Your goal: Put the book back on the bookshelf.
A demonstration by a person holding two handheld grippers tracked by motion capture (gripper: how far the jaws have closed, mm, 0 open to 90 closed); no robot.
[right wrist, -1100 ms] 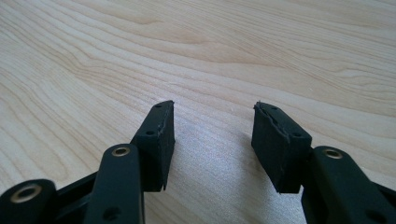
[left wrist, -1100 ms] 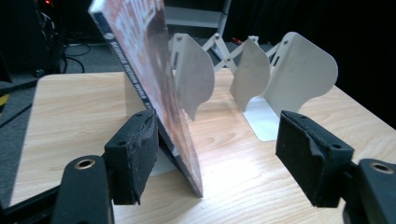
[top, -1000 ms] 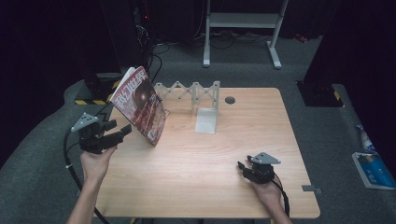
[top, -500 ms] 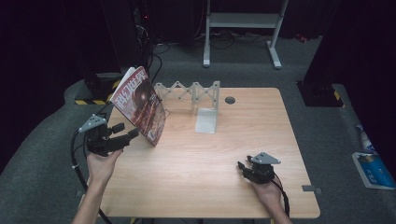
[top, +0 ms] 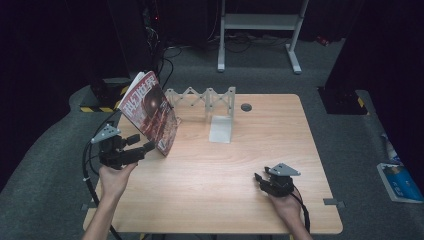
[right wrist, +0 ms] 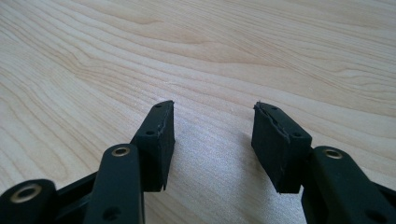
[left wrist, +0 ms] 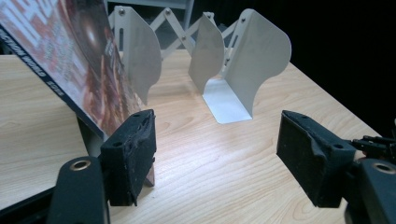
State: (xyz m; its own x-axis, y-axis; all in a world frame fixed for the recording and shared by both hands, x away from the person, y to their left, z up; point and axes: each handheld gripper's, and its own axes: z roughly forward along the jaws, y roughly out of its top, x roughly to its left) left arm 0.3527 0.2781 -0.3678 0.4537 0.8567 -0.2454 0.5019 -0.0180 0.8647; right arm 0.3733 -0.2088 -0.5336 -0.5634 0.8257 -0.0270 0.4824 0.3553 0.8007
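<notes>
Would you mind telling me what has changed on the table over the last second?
The left gripper has drawn back toward the person and now sits with open jaws at the lower edge of the magazine, not clamping it. The magazine stays leaning against the white folding rack. The right gripper has stayed put, open over bare wood of the table.

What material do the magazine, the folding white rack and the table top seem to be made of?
The magazine looks like glossy printed paper: its red cover reflects light and it has a thin printed spine. The folding rack seems to be thin sheet metal painted matte white, with riveted scissor links and bent plates; plastic cannot be excluded. The table top shows pale wood grain, probably a smooth laminate or veneer.
</notes>
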